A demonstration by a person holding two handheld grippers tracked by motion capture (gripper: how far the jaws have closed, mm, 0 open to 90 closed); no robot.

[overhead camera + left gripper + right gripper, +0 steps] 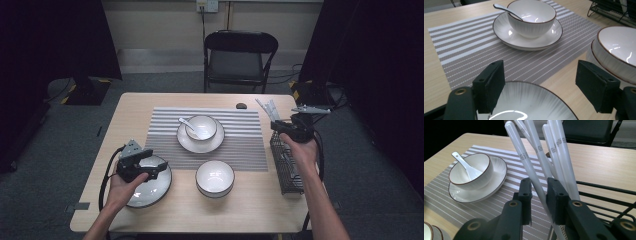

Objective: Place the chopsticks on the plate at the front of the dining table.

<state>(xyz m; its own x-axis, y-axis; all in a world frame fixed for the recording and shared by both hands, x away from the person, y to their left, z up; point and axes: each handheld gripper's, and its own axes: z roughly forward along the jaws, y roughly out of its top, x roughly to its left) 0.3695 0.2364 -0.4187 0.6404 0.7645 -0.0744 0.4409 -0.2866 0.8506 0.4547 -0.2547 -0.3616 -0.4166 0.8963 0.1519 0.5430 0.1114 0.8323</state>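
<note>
Bare tabletop [125, 107] left of striped mat [165, 145] gives open passage. Mat centre is blocked by bowl [201, 127] with spoon [187, 125] on saucer [186, 142]. Second bowl [215, 178] and plate [159, 192] crowd the front edge. Wire rack [286, 167] with chopsticks [267, 108] blocks the right edge.

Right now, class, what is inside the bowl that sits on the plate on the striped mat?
A white spoon rests inside the bowl, handle leaning over the rim. The bowl covers the plate's middle.

You have white chopsticks [541, 157] with grey marks, white brown-rimmed bowls [215, 177], a grey-and-white striped mat [250, 142], a black wire rack [287, 170], pale wood table [250, 205].
</note>
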